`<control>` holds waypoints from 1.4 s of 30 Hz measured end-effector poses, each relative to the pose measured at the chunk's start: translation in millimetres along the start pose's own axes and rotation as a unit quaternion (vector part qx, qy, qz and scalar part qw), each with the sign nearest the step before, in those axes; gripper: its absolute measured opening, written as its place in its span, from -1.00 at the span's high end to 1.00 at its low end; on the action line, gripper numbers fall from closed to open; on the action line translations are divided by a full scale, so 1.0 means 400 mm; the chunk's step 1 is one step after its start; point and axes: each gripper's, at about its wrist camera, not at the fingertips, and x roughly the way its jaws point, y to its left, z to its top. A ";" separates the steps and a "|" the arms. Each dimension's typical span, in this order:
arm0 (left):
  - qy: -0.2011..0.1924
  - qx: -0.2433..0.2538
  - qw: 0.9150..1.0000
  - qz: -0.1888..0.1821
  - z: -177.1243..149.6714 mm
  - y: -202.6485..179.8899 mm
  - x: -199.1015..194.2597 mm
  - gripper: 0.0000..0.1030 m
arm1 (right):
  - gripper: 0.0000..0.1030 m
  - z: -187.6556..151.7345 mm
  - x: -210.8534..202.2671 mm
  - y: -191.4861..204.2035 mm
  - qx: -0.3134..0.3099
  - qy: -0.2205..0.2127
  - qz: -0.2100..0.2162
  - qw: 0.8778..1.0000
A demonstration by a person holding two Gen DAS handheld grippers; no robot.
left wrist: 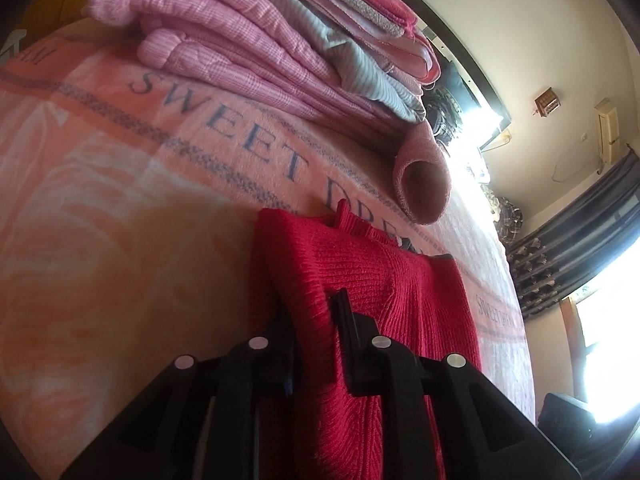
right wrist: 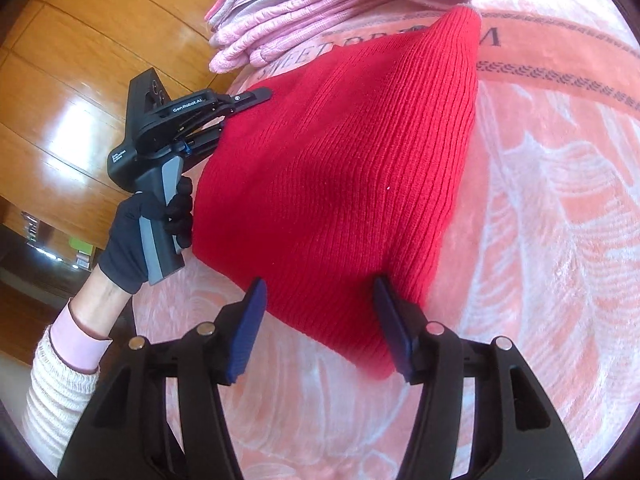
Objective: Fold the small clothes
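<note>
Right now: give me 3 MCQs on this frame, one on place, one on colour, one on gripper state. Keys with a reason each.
1. Where does the stack of folded clothes lie?
A. on the floor
B. on the blanket, beyond the sweater
C. on a chair

2. What colour is the sweater being folded?
A. red
B. grey
C. white

3. How does the right gripper stand?
A. shut on the sweater
B. shut on the blanket
C. open, fingers either side of the sweater's edge

Key:
1 B, the stack rests on the lettered blanket past the collar.
2 A, red ribbed knit in both views.
3 C, a wide gap shows between the blue pads; the left gripper pinches the knit.
</note>
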 end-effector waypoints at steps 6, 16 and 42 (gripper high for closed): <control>0.021 0.017 1.000 -0.009 -0.067 -0.053 -0.118 0.05 | -0.27 -0.011 -0.047 0.021 -0.007 -0.005 -0.006 1.000; 0.048 0.110 0.989 0.084 -0.274 -0.101 -0.157 -0.28 | -0.29 -0.049 -0.045 -0.009 0.003 0.016 -0.025 1.000; 0.084 -0.097 0.988 -0.082 -0.117 0.098 -0.078 -0.55 | -0.30 -0.020 -0.064 -0.045 0.024 -0.004 -0.021 0.999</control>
